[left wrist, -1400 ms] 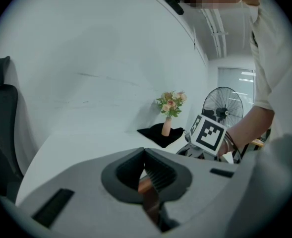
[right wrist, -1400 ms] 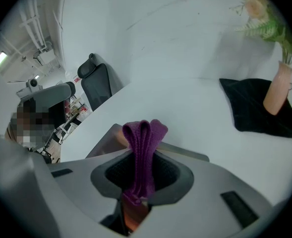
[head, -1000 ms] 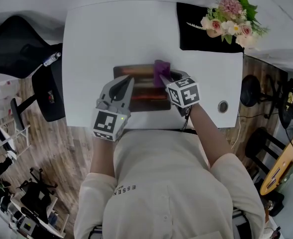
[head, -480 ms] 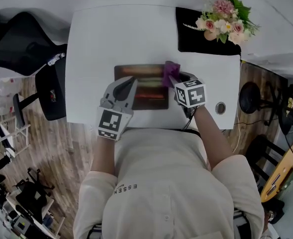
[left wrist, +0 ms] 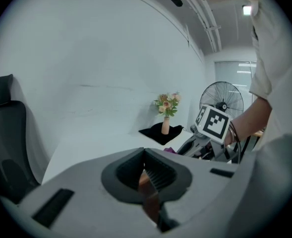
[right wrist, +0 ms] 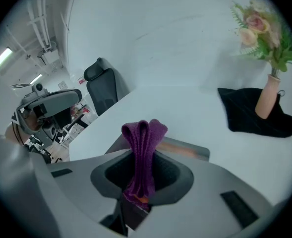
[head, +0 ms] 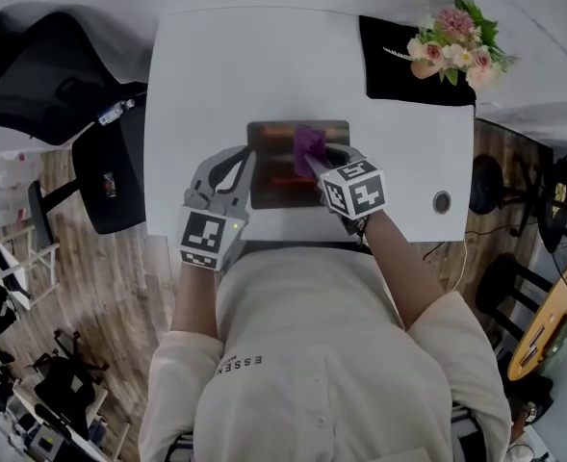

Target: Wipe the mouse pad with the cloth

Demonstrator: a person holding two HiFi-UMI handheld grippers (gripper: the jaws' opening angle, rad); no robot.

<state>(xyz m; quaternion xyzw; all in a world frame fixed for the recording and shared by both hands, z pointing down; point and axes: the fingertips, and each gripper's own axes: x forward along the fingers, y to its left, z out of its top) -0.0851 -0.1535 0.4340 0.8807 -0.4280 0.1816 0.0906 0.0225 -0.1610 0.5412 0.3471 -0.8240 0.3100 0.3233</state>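
1. A black office chair (head: pixel 42 70) stands off the left edge of the white table (head: pixel 225 65).
2. The left gripper (head: pixel 247 162) reaches in from the near edge, its tips at the left border of the mouse pad (head: pixel 278 176). In the left gripper view its jaws are drawn together and meet at the tips. A strip of the pad's brown surface shows through the slit behind the tips. Nothing else stands between them.
3. The mouse pad is a dark brown rectangle with reddish streaks. It lies flat on the table near the person's edge, between the two grippers.
4. A folded purple cloth (head: pixel 309 142) rests on the right part of the pad, just inside its far edge.
5. The right gripper (head: pixel 314 162) is clamped on that cloth. In the right gripper view the fold stands up between the jaws and pokes out past the tips, with the pad's far edge beyond it.
6. At the table's far right corner a black fabric (head: pixel 399 65) lies under a vase of pink and white flowers (head: pixel 451 46), well apart from the pad.
7. A round cable grommet (head: pixel 442 201) sits near the table's right edge.
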